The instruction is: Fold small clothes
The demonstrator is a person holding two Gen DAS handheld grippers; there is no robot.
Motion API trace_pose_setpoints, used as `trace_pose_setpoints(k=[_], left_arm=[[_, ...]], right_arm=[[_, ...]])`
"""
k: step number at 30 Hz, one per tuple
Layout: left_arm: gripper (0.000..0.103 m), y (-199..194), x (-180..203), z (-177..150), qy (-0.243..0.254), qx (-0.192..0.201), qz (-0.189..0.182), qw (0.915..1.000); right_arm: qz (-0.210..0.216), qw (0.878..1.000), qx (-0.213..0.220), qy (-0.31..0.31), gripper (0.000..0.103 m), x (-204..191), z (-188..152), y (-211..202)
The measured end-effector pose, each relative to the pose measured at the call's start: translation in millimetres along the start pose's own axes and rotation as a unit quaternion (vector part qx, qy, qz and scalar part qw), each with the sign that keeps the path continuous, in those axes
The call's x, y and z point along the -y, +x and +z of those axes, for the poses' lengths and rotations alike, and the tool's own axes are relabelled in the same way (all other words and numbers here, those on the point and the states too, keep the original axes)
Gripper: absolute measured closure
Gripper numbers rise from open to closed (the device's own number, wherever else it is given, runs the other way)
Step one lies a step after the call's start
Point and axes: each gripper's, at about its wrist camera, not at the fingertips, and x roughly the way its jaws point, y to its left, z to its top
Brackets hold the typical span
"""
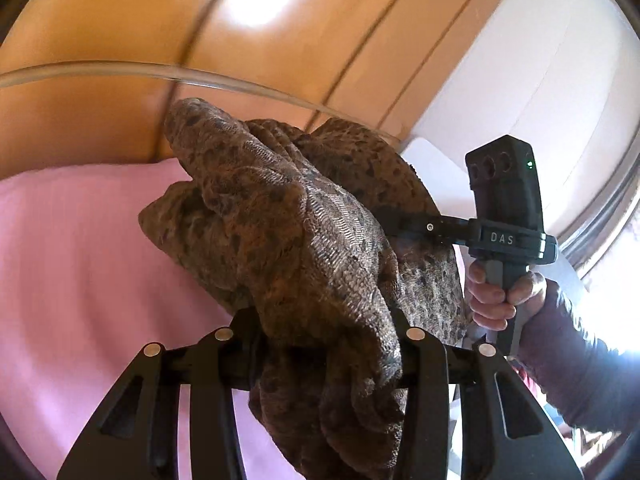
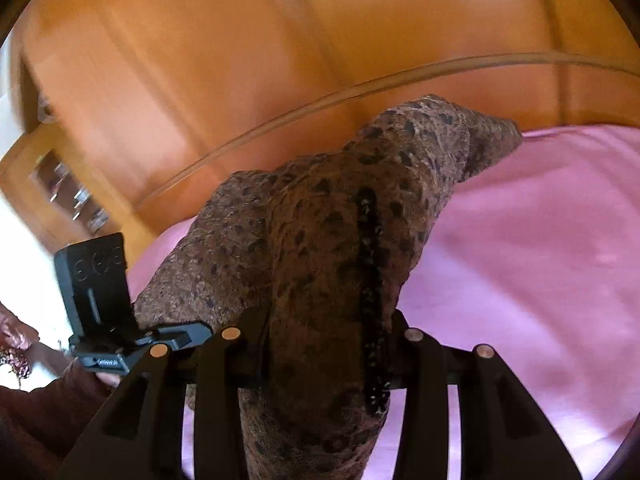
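Two sets of fingers are each pinching a bunch of one brown spotted garment [image 1: 280, 216], lifting it clear of the pink sheet [image 1: 80, 272] that is lying below and beyond them. Between the left gripper's [image 1: 324, 344] fingers the cloth is bulging up and spilling down toward the camera, so the pads themselves are hidden; the fabric is packed tight between them, which suggests a firm pinch. The right gripper [image 2: 320, 344] is clamping its own bunch in the same way, with a dark beaded trim [image 2: 370, 280] running down the cloth just inside its right-hand finger. Judging by the two separate holds, the person is probably raising the garment by its edge to shake it out flat before any fold. Out past the left fingers, to their right, the other gripper is showing side-on, held in a hand [image 1: 500, 292] with a dark sleeve. Farther still, behind the cloth, orange wooden panelling [image 2: 240, 60] is filling the background, blurred, perhaps a wardrobe or a headboard.
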Motion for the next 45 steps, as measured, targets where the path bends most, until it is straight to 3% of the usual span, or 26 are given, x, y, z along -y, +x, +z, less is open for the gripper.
trace_pose_setpoints(k=[5, 8, 11, 14, 15, 17, 19, 21, 24, 29, 33, 41, 45], left_arm=[[0.061, 97, 16, 18, 0.028, -0.077, 0.015, 0.9965], [0.057, 158, 22, 7, 0.061, -0.14, 0.039, 0.9875], [0.047, 165, 12, -2, 0.044, -0.131, 0.019, 0.9903], [0.046, 154, -3, -3, 0.0, -0.123, 0.003, 0.9924], [0.041, 145, -5, -7, -0.01, -0.118, 0.006, 0.9929], [0.024, 132, -10, -12, -0.046, -0.117, 0.034, 0.9915], [0.019, 120, -16, -17, -0.092, -0.104, 0.024, 0.9899], [0.014, 109, -23, -22, -0.128, -0.097, 0.051, 0.9857], [0.013, 100, -13, -28, -0.112, -0.107, 0.131, 0.9792], [0.013, 58, 31, -21, -0.051, -0.058, 0.198, 0.9772], [0.004, 14, 64, -19, -0.008, -0.004, 0.227, 0.9739], [0.003, -8, 115, -29, 0.023, 0.042, 0.302, 0.9521], [0.003, -22, 126, -41, 0.019, 0.053, 0.351, 0.9345]], right_arm=[[-0.07, 0.995, -0.002, 0.074, 0.065, 90, -31, -9], [-0.09, 0.988, -0.02, 0.122, 0.059, 131, -65, 6], [-0.064, 0.986, 0.004, 0.152, 0.051, 147, -82, 4], [-0.084, 0.986, 0.001, 0.144, 0.041, 144, -85, 3], [-0.096, 0.986, -0.002, 0.137, 0.037, 149, -81, -3], [-0.13, 0.984, -0.005, 0.121, 0.026, 136, -76, -8], [-0.169, 0.98, -0.004, 0.105, 0.025, 121, -73, -17], [-0.226, 0.97, 0.004, 0.092, 0.02, 104, -74, -25], [-0.257, 0.962, 0.035, 0.086, 0.019, 68, -87, -43], [-0.291, 0.95, 0.083, 0.08, 0.008, -4, -104, -57], [-0.335, 0.932, 0.114, 0.079, 0.002, -45, -118, -61], [-0.399, 0.898, 0.172, 0.063, 0.002, -93, -127, -79], [-0.415, 0.889, 0.182, 0.063, 0.002, -105, -136, -82]])
